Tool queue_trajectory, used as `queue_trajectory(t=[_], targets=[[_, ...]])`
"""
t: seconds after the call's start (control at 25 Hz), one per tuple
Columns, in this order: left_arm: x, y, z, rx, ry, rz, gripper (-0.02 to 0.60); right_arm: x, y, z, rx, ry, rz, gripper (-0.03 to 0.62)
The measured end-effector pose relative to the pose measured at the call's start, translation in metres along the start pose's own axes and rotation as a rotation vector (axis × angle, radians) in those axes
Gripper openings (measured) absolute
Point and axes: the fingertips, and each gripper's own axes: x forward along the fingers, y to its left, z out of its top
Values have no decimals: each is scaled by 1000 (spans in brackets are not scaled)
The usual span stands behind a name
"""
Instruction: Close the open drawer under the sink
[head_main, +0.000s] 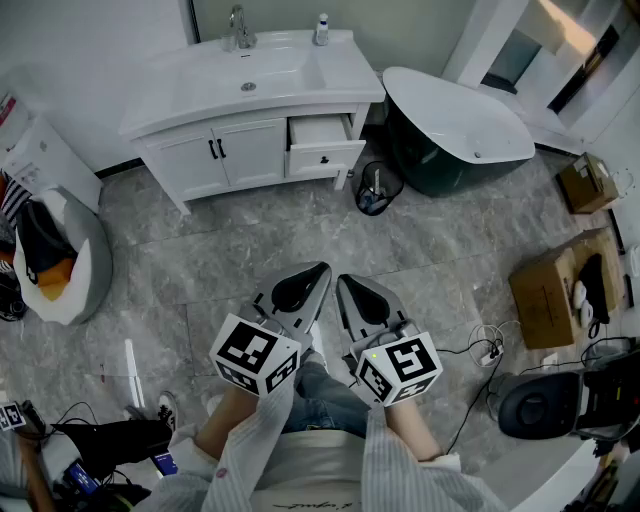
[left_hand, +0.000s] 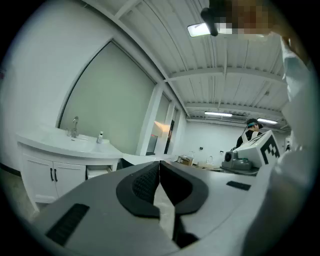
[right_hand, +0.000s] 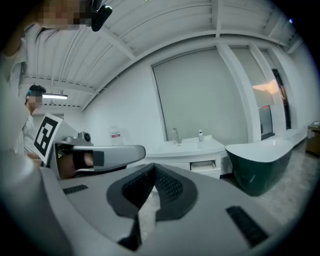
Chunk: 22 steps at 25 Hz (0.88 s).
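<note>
The left gripper (left_hand: 159, 163) has its jaws pressed together at the tips with nothing between them, and the right gripper (right_hand: 154, 167) is closed and empty in the same way. In the head view the two sit side by side close to the person's body, low over the grey floor (head_main: 250, 250), both aimed ahead. The drawer (head_main: 322, 140) is well apart from them, across the floor. It sits on the right side of the vanity (head_main: 215, 150), just under the counter beside the sink (head_main: 245, 72), and it is pulled out, with its front panel and dark knob standing clear of the cabinet face. The tub (head_main: 455, 130) stands just to the right of it, and a small dark bin (head_main: 375, 190) rests on the floor near that corner. As I judge it, the task is at its start: this is the approach, with no contact made. The next move calls for walking up to the vanity, setting one closed gripper flat against the drawer front near the knob, and pushing straight in until the panel is flush, while keeping clear of the bin and tub.
</note>
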Motion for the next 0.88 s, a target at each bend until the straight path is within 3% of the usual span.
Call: queue_trajectory(t=[0.88], targets=[[47, -4, -9, 20, 23, 34, 17, 2, -52, -6, 39, 7, 12, 9]])
